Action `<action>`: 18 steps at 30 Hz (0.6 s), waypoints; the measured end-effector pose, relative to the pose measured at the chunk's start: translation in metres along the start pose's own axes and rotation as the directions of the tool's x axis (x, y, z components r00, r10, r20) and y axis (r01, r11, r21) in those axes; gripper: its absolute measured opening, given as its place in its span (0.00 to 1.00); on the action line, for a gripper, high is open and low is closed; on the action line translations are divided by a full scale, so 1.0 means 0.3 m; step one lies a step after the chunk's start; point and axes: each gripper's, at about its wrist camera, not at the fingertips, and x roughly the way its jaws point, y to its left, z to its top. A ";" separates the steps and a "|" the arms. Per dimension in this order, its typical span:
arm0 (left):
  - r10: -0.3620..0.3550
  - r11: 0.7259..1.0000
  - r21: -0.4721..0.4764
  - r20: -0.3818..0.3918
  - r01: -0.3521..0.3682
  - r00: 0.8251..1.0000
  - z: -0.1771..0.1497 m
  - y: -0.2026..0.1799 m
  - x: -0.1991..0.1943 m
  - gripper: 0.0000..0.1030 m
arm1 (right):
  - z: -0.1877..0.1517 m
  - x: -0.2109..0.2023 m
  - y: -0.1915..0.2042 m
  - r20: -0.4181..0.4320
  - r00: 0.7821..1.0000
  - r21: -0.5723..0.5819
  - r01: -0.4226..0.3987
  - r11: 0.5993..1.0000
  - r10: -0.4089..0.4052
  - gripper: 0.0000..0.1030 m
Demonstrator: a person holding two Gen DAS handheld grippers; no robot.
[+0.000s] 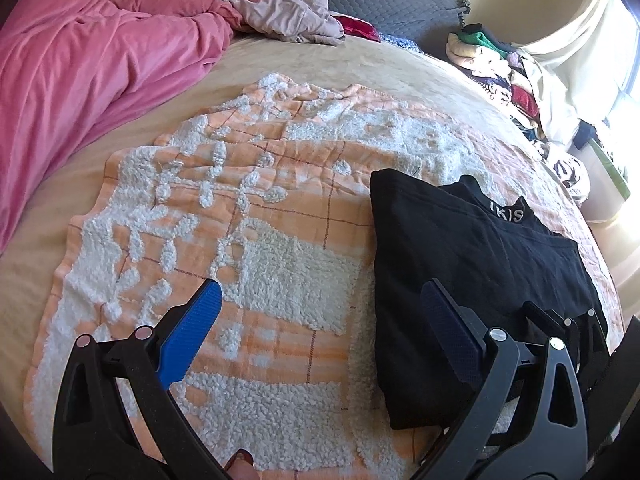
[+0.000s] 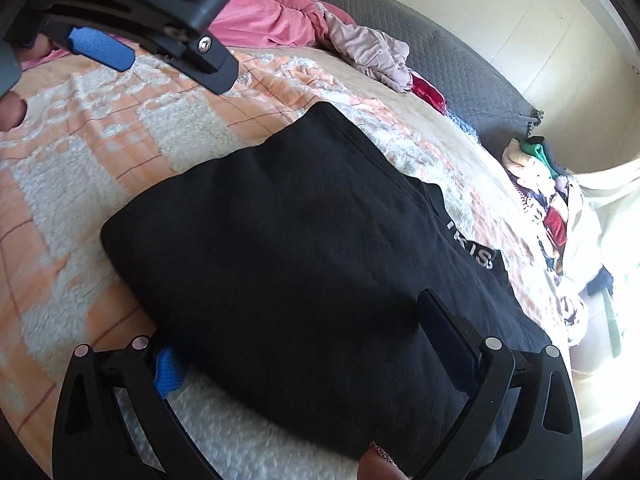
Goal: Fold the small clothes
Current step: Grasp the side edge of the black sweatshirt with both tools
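A folded black garment [image 2: 304, 264] lies on the orange blanket [image 2: 120, 128] directly ahead of the right gripper [image 2: 304, 364], fingers spread across its near edge; the left gripper [image 1: 320, 320], open, hovers leftward

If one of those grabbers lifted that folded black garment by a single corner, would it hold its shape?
Probably not. The black garment looks like soft knit with rounded, puffy fold edges, so it would likely droop and unfold. It seems light for its size. The fluffy orange-and-white blanket beneath would probably grip it, so pushing may bunch it rather than slide it.
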 end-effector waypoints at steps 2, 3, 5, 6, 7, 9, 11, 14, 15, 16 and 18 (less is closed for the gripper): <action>-0.001 1.000 -0.002 -0.006 0.001 1.000 0.004 0.000 0.009 0.91 | 0.012 0.016 -0.002 0.012 1.000 -0.013 0.028 1.000 -0.027 0.96; -0.002 1.000 -0.001 -0.008 0.002 1.000 0.006 -0.002 0.013 0.91 | 0.016 0.020 -0.001 0.024 0.998 -0.022 0.052 0.998 -0.051 0.95; -0.004 1.000 0.002 -0.011 0.004 1.000 0.008 -0.007 0.018 0.91 | 0.019 0.024 -0.004 0.048 0.996 -0.033 0.072 0.997 -0.071 0.94; -0.006 1.000 0.002 -0.012 0.006 1.000 0.008 -0.008 0.020 0.91 | 0.017 0.017 -0.004 0.061 0.996 -0.030 0.073 0.997 -0.071 0.87; -0.010 1.000 0.001 -0.015 0.010 1.000 0.010 -0.009 0.023 0.91 | 0.013 0.002 -0.010 0.081 0.995 -0.025 0.060 0.998 -0.057 0.78; -0.015 1.000 -0.004 -0.019 0.015 1.000 0.012 -0.010 0.027 0.91 | 0.002 -0.029 -0.023 0.120 0.992 -0.013 0.042 0.999 -0.040 0.61; -0.044 0.999 -0.018 -0.020 0.043 0.999 0.015 -0.011 0.024 0.91 | -0.012 -0.060 -0.053 0.158 0.987 0.024 -0.002 1.000 -0.001 0.44; -0.106 0.994 -0.032 -0.019 0.105 0.994 0.026 -0.026 0.016 0.91 | -0.027 -0.093 -0.098 0.198 0.980 0.074 -0.037 0.997 0.022 0.21; -0.125 0.992 -0.037 -0.019 0.124 0.992 0.031 -0.033 0.016 0.91 | -0.034 -0.099 -0.113 0.208 0.978 0.085 -0.044 0.995 0.025 0.20; -0.156 0.987 -0.048 -0.020 0.155 0.988 0.038 -0.041 0.016 0.91 | -0.040 -0.105 -0.123 0.216 0.976 0.094 -0.054 0.994 0.033 0.20; -0.216 0.974 -0.078 -0.021 0.213 0.976 0.062 -0.055 0.025 0.91 | -0.052 -0.115 -0.152 0.230 0.972 0.127 -0.076 0.989 0.045 0.19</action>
